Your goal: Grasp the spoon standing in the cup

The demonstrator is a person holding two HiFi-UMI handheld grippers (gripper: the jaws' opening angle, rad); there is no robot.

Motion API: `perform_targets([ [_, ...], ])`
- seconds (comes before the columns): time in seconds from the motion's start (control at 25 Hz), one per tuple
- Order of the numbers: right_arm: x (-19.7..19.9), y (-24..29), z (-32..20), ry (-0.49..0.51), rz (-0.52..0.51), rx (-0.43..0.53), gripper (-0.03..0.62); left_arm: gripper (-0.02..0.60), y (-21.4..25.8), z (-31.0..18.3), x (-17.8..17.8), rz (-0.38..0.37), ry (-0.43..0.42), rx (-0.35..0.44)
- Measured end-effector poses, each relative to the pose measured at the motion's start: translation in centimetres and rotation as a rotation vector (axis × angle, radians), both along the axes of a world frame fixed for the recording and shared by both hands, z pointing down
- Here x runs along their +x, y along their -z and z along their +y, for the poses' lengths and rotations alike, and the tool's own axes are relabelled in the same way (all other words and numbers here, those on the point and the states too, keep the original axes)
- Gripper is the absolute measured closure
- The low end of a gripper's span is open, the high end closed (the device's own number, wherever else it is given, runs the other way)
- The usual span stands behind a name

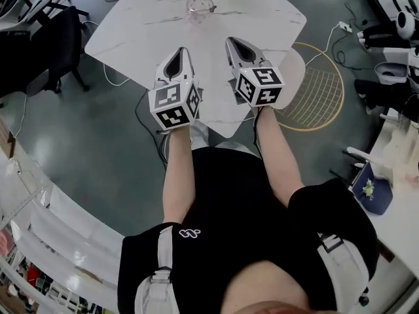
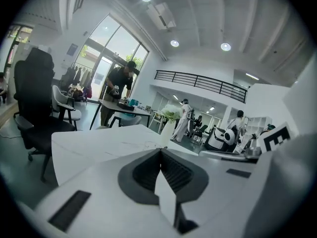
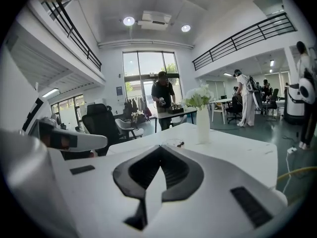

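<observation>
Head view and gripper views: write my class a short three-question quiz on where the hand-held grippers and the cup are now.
1. True or false: the left hand-held gripper and the right hand-held gripper both have jaws together, holding nothing.
2. Where does the glass cup stand on the white table? A) between one gripper's jaws B) at the far side, beyond both grippers C) on the floor
3. Fill in: in the right gripper view, a white ____ with flowers stands beyond the cup.
Key: 1 true; 2 B; 3 vase
</observation>
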State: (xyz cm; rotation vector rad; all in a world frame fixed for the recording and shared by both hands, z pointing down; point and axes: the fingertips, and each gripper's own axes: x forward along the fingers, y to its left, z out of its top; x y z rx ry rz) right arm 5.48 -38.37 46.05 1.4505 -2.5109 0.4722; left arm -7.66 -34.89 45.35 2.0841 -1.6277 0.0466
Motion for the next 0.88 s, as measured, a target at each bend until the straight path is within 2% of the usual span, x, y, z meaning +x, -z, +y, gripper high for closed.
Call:
perform_targets([
  [0.2,-1.0,-2.0,-3.4,-0.028,0.029,-0.022,0.586,0.569,-3.1,-2.4,-1.2,0.040,-0.006,-0.060],
  [0.4,-1.1,-3.9,-6.2,-0.060,0.049,-0.044,0.581,0.568,-6.0,-3.7,0.3,0.072,-0.049,-0.118],
  [0.68,-2.4,-6.6,-9.9,-0.048,0.053,-0.080,0.480,0.569,-7.8,-5.5,1.1,0.074,-0.064,-0.147],
  [0.88,-2.7,-9.1,-12.0,-0.076,0.042,-0.136,0.448,0.569,-8.5,-6.4,0.7,0.080,-0.049,-0.165],
])
